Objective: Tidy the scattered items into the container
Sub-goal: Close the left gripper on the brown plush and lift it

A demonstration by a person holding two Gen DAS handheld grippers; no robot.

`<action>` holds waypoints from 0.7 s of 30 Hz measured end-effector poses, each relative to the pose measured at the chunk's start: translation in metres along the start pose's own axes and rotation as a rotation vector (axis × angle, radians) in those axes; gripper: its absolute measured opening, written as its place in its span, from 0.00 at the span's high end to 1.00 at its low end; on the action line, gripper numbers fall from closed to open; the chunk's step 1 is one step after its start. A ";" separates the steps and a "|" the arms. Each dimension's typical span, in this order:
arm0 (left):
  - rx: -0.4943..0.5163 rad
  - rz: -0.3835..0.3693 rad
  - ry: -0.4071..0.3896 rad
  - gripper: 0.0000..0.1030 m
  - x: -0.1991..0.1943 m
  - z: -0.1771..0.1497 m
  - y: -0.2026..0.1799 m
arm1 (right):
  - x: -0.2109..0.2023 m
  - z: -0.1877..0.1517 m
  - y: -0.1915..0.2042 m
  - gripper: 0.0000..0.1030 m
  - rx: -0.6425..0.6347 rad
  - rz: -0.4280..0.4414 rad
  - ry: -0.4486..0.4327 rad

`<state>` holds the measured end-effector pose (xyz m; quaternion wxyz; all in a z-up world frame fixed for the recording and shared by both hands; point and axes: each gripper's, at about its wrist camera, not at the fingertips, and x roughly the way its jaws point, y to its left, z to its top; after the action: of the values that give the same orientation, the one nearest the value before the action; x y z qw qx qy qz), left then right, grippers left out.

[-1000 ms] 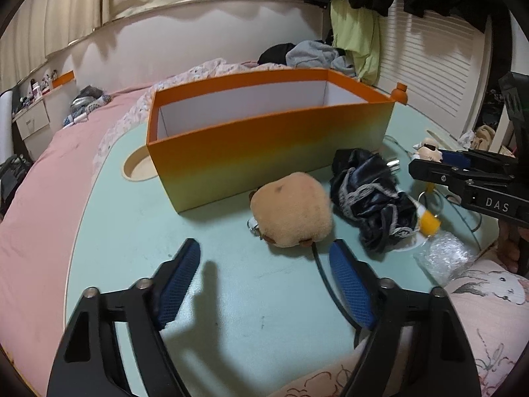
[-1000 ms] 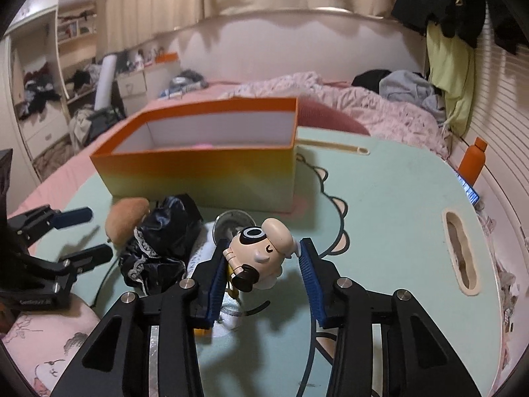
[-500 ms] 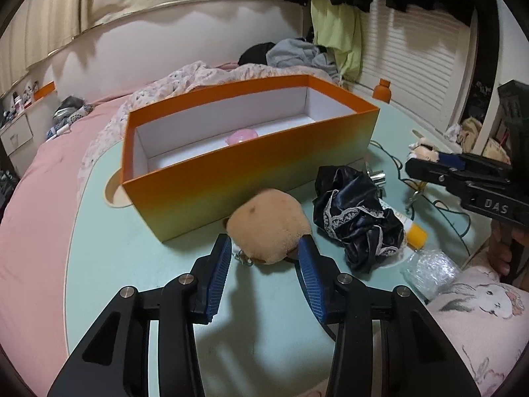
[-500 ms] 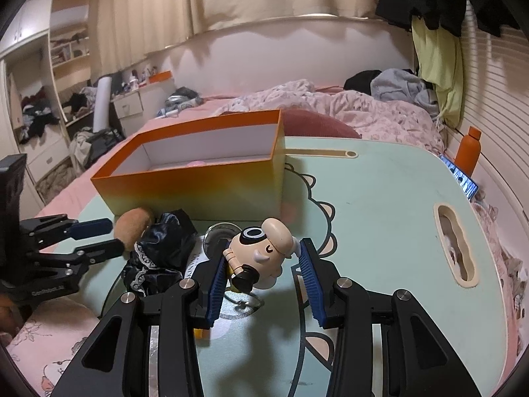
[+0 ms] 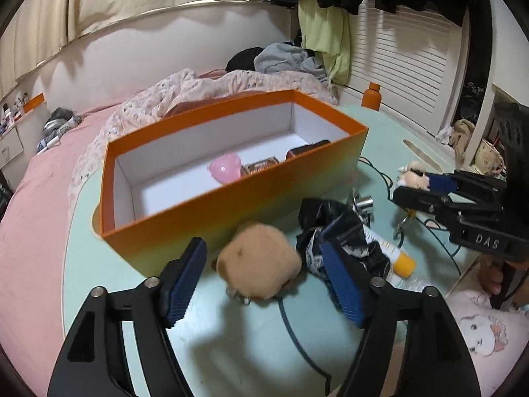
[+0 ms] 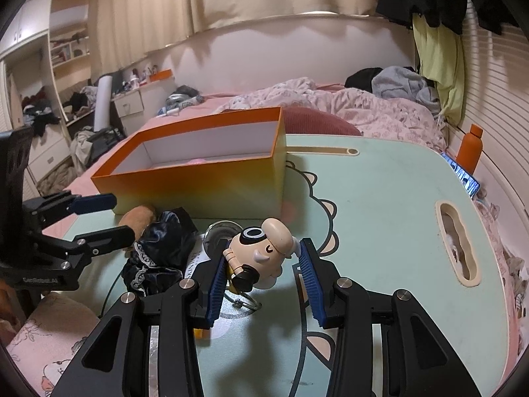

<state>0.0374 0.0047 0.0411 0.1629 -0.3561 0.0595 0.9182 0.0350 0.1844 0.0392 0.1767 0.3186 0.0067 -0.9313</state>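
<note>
While spanning whole view under both grippers, mint table [image 6: 380, 198]. Beyond L gripper [image 5: 264, 278] tips, orange box [image 5: 231, 205], open-topped, w/ pink item [image 5: 224, 170] inside. Just R of L gripper, black cloth bundle [image 5: 334, 225]. Between L pads, tan plush [image 5: 261, 264] on table; jaws opening, pads [image 5: 183, 281] clear of plush, released. R gripper [image 6: 264, 271] clenched on cream figurine [image 6: 261, 254], lifted off table, near-R of box.
</note>
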 end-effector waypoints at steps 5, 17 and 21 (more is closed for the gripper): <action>0.002 -0.031 0.047 0.29 0.018 0.003 0.000 | 0.001 -0.001 0.000 0.60 0.001 0.002 0.000; -0.052 -0.035 -0.109 0.52 -0.019 -0.009 0.005 | 0.001 -0.003 0.002 0.60 0.001 0.002 -0.004; -0.106 -0.051 -0.160 0.52 -0.039 -0.013 0.009 | -0.001 -0.003 0.002 0.60 0.003 0.002 -0.010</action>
<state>0.0692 -0.0169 0.0573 0.1711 -0.2913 -0.0116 0.9411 0.0383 0.1832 0.0374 0.1771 0.3141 0.0042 -0.9327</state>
